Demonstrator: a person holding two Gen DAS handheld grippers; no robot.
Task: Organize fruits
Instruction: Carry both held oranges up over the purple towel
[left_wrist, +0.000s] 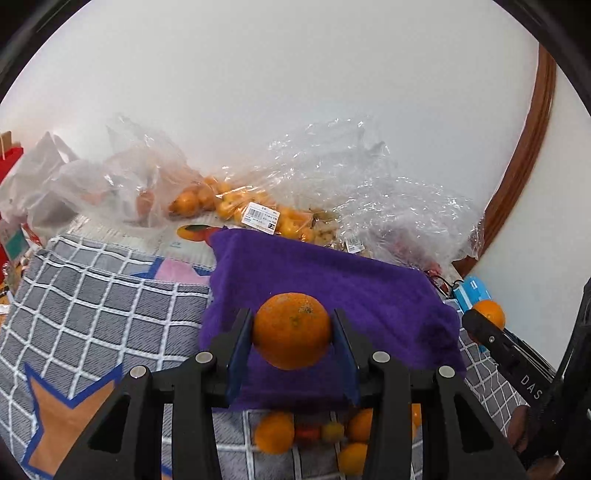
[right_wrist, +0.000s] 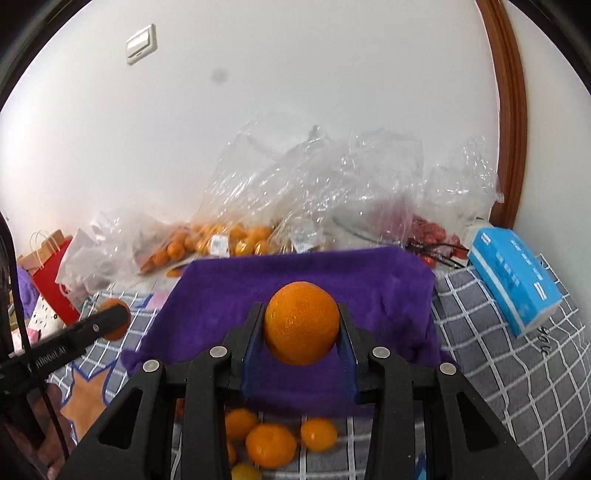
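My left gripper (left_wrist: 292, 334) is shut on an orange (left_wrist: 291, 330) and holds it above a purple towel (left_wrist: 332, 280) spread on the checked cloth. My right gripper (right_wrist: 301, 332) is shut on another orange (right_wrist: 301, 326) above the same purple towel (right_wrist: 295, 273). Each gripper shows at the edge of the other's view: the right one (left_wrist: 487, 321) with its orange, the left one (right_wrist: 114, 317) with its orange. Several loose oranges (right_wrist: 269, 443) lie on the cloth in front of the towel; they also show in the left wrist view (left_wrist: 275, 432).
Clear plastic bags (left_wrist: 236, 199) with small orange fruits lie behind the towel by the white wall, with more bags (right_wrist: 332, 192) and red fruits (right_wrist: 428, 229). A blue tissue pack (right_wrist: 517, 284) lies at the right. Red paper bags (right_wrist: 51, 280) stand at the left.
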